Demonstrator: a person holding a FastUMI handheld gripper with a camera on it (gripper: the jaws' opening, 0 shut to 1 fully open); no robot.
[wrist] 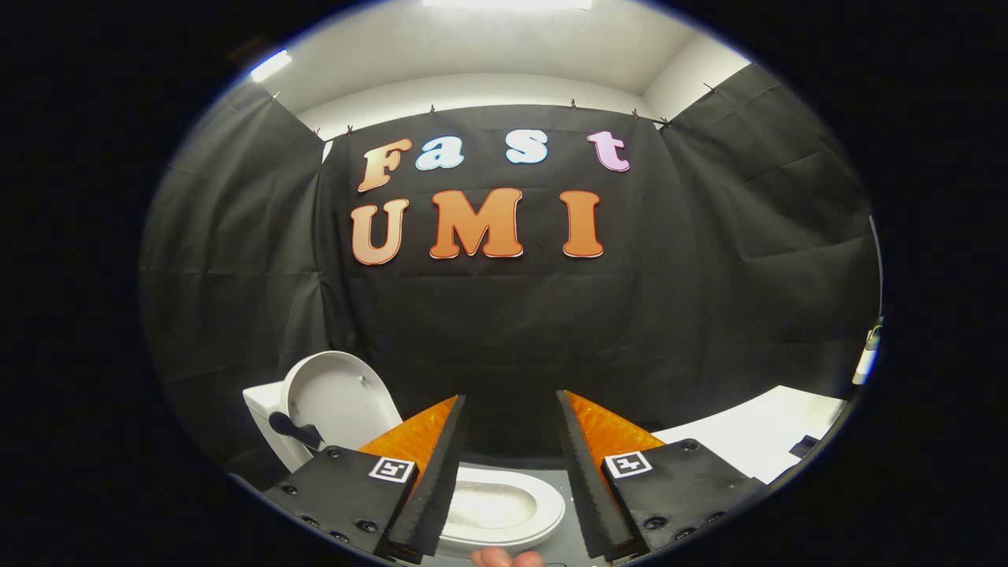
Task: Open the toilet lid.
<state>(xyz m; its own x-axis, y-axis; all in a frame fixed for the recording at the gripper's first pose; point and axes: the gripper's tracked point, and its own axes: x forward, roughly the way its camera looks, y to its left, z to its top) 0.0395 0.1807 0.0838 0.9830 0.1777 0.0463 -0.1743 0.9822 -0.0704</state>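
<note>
A white toilet stands below and to the left of my fingers. Its lid is raised upright, leaning back against the cistern. The white seat ring and the bowl inside it lie uncovered, showing in the gap between my fingers. My gripper is open, held above the seat and clear of it, with nothing between its fingers. A dark fitting sits at the lid's lower left, by the hinge.
Black cloth walls close the booth behind and on both sides. A white surface extends at the right, with a small dark object on it. A fingertip of a person shows just under the gripper. The floor around the toilet is grey.
</note>
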